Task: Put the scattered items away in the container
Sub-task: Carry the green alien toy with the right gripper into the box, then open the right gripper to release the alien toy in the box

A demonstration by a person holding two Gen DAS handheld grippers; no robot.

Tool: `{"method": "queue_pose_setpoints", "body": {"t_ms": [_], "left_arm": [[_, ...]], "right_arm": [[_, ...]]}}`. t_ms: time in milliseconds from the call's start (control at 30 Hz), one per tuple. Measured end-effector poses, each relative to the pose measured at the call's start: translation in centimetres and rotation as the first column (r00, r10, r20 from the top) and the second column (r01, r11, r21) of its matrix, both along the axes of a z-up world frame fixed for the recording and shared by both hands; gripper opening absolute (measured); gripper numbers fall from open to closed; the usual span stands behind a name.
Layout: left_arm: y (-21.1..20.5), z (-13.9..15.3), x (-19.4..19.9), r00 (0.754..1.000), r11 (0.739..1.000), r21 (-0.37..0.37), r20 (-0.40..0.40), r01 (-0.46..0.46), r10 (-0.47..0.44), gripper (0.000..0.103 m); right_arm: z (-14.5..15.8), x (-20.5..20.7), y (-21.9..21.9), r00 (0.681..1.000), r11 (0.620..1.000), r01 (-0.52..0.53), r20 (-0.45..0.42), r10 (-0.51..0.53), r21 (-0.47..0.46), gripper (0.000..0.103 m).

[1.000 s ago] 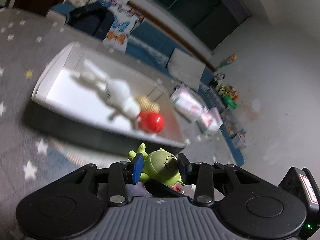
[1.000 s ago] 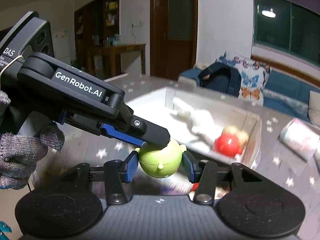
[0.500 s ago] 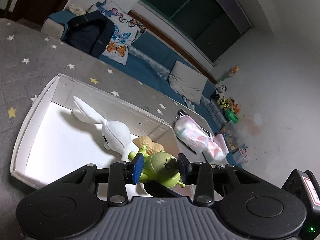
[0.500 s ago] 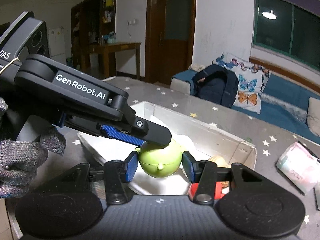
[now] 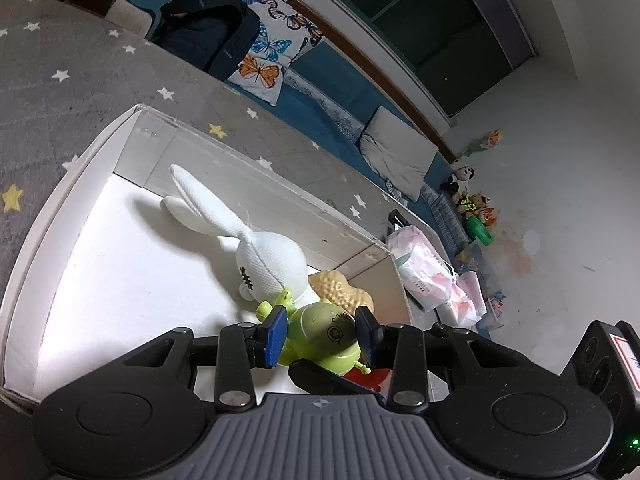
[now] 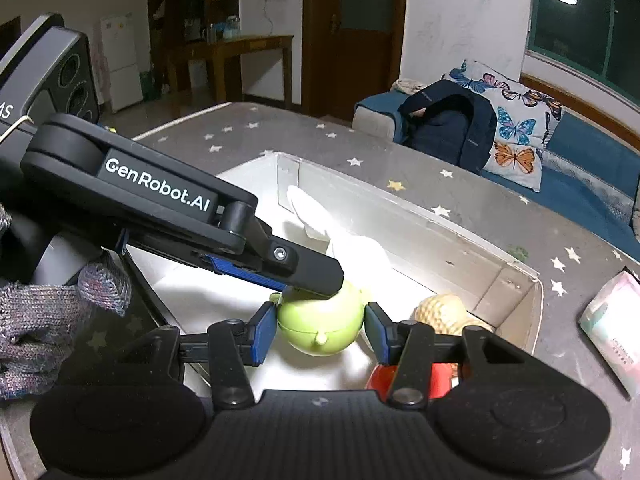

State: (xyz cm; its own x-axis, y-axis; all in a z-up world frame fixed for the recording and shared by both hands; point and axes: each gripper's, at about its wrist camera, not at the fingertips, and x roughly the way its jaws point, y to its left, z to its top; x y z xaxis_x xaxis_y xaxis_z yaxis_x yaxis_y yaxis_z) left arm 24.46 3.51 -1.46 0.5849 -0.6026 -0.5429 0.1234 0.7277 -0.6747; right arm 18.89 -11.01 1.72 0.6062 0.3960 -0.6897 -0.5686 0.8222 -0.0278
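Both tools clamp the same green toy [image 6: 320, 326]: the right tool [image 6: 320, 330] presses its blue pads on the toy's two sides, and the left tool [image 5: 322, 334] grips it crosswise from above. The toy hangs over the white box [image 5: 52, 216] on the starry grey tabletop [image 5: 60, 80], above a white rabbit [image 5: 268, 260], peanut toy [image 5: 340, 290] and red toy [image 6: 444, 374]

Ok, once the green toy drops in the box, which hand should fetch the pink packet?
Probably right. Left gripper and right gripper both clamp the green toy over the box; the pink packet lies beyond its end on the right gripper's side.
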Motion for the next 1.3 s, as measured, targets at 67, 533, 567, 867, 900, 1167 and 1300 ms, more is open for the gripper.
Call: {"method": "queue_pose_setpoints", "body": {"t_ms": [67, 533, 567, 867, 900, 1167, 1300], "left_arm": [[0.0, -0.2, 0.1, 1.000, 1.000, 0.004, -0.006, 0.001, -0.001, 0.040], [-0.5, -1.1, 0.7, 0.999, 1.000, 0.020, -0.049, 0.017, -0.016, 0.040], [-0.5, -1.1, 0.7, 0.999, 1.000, 0.022, -0.049, 0.018, -0.017, 0.040], [-0.6, -1.2, 0.6, 0.998, 0.999, 0.028, -0.054, 0.018, -0.017, 0.040], [-0.5, -1.3, 0.6, 0.998, 1.000, 0.027, -0.057, 0.016, -0.015, 0.040], [-0.1, -1.1, 0.5, 0.998, 1.000, 0.009, -0.062, 0.012, -0.011, 0.040], [-0.1, -1.0, 0.3, 0.998, 1.000, 0.010, -0.060, 0.012, -0.011, 0.040]], "right_arm": [[-0.2, 0.2, 0.2, 1.000, 1.000, -0.008, -0.009, 0.008, -0.015, 0.048], [-1.2, 0.8, 0.5, 0.997, 0.997, -0.034, -0.068, 0.029, -0.069, 0.049], [-1.3, 0.7, 0.5, 0.997, 0.997, -0.035, -0.068, 0.030, -0.072, 0.049], [-1.2, 0.5, 0.6, 0.997, 0.996, -0.038, -0.068, 0.032, -0.076, 0.049], [-1.3, 0.5, 0.7, 0.997, 0.996, -0.037, -0.067, 0.032, -0.077, 0.049], [-1.1, 0.4, 0.6, 0.998, 0.996, -0.037, -0.060, 0.032, -0.083, 0.050], [-1.0, 0.3, 0.6, 0.998, 0.996, -0.033, -0.057, 0.029, -0.081, 0.050]]}}
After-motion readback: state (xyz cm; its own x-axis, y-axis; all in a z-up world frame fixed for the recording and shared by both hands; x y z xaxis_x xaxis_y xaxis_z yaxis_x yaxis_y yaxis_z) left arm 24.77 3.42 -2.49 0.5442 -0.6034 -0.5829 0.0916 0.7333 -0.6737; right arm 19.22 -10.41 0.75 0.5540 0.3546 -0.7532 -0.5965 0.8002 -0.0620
